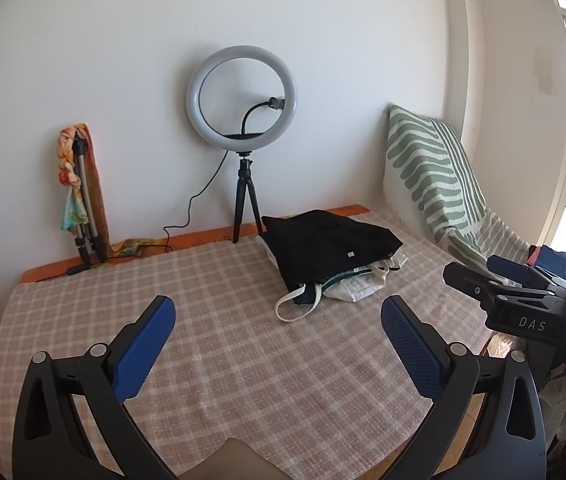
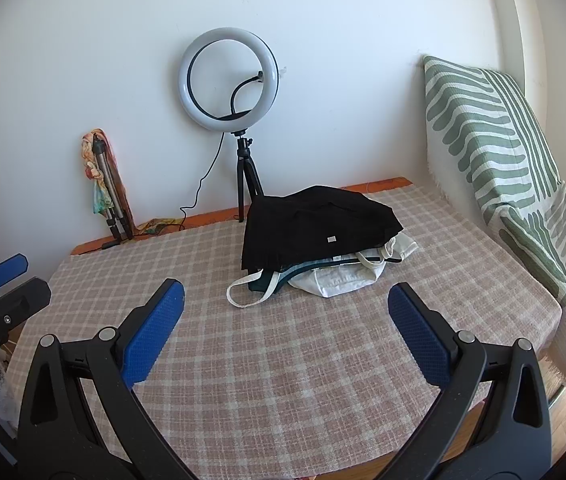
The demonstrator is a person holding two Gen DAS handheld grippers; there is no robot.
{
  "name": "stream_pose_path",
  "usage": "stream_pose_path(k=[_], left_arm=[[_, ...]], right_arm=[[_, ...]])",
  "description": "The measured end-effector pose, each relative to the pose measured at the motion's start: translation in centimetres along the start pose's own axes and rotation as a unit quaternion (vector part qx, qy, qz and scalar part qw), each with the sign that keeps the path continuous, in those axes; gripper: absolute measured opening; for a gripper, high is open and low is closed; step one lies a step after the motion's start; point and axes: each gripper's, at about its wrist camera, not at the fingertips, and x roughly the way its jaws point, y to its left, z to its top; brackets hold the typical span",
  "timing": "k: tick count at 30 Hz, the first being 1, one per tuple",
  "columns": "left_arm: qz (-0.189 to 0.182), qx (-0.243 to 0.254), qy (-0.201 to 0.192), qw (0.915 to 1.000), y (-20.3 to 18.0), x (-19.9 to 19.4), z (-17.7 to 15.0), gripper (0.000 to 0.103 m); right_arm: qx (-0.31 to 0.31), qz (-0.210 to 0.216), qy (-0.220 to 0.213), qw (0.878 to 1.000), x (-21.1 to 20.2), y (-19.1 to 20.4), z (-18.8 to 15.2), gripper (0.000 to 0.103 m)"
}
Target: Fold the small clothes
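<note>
1. White wall behind, and against it a white ring light on a black tripod, a folded tripod wrapped in a patterned scarf, and a green-and-white striped cushion leaning at the far right.
2. My table is covered with a pink-and-cream checked cloth; its near half is bare.
3. On the far middle of the cloth sits a pile of small clothes: a black folded garment lies on top of white pieces with a white fabric loop trailing toward me.
4. That pile lies ahead of both grippers, apart from them, its long axis running left to right.
5. My right gripper faces it almost squarely and seems nearer; my left gripper has it ahead and slightly right.
6. Both grippers are spread wide, blue pads holding and touching nothing.
</note>
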Motion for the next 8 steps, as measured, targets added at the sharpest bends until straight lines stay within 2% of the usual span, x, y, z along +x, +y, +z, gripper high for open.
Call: stream_pose_path(k=[8], left_arm=[[0.006,0.0,-0.004,1.0,0.34,0.04,-0.13,0.102]], right_arm=[[-0.004,-0.002,0.006,1.0,0.83,0.04,-0.61,0.103]])
